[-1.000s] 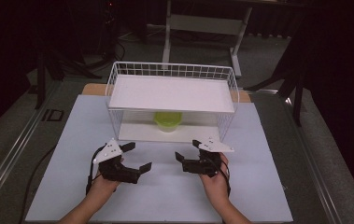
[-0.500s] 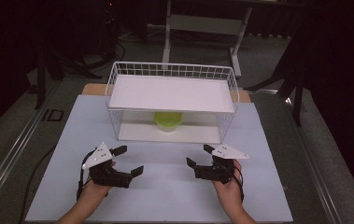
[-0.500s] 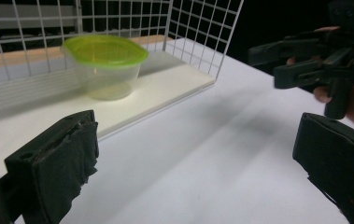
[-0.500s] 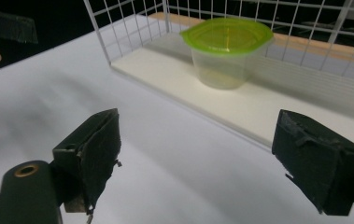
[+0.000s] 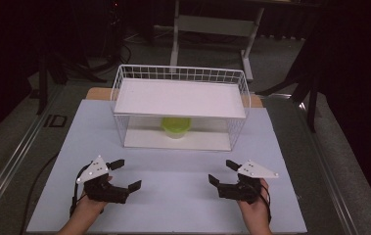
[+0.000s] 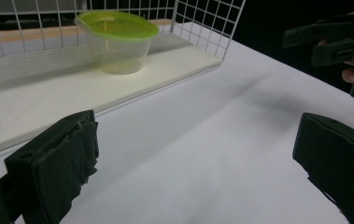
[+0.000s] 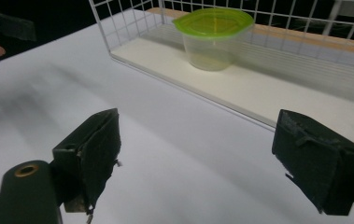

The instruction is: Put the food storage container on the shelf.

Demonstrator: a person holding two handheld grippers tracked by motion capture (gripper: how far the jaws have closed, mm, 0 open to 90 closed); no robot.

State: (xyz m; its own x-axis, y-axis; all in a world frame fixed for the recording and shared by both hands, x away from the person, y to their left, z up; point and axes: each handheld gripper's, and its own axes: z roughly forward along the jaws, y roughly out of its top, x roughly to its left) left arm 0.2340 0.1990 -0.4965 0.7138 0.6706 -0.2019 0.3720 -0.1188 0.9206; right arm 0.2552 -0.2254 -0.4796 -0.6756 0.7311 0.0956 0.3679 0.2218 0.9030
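Two black two-jaw grippers are hovering over the near half of the white rectangular table top (image 5: pixel 173 161), each held in a person's hand.

Left gripper (image 5: pixel 124 175): sitting near the near-left corner of the surface, jaws standing wide apart and gripping nothing, grey three-cornered plate on top. In the left gripper view (image 6: pixel 193 154) its jaws are framing bare white surface.

Right gripper (image 5: pixel 222 172): sitting toward the near-right corner, well apart from the left one, jaws likewise spread wide and holding nothing. In the right gripper view (image 7: pixel 193 154) bare surface is lying between the jaws.

One white wire-mesh rack with a flat white upper shelf and a white base board (image 5: pixel 180 98): standing at the middle of the far half of the surface, its open front facing the grippers.

One clear round plastic container with a lime-green lid (image 5: pixel 175 126): sitting upright on the rack's base board, under the upper shelf, about midway along its length and toward the back. It is showing in the left gripper view (image 6: pixel 117 41) and the right gripper view (image 7: pixel 213 37), lid on, well apart from both grippers.
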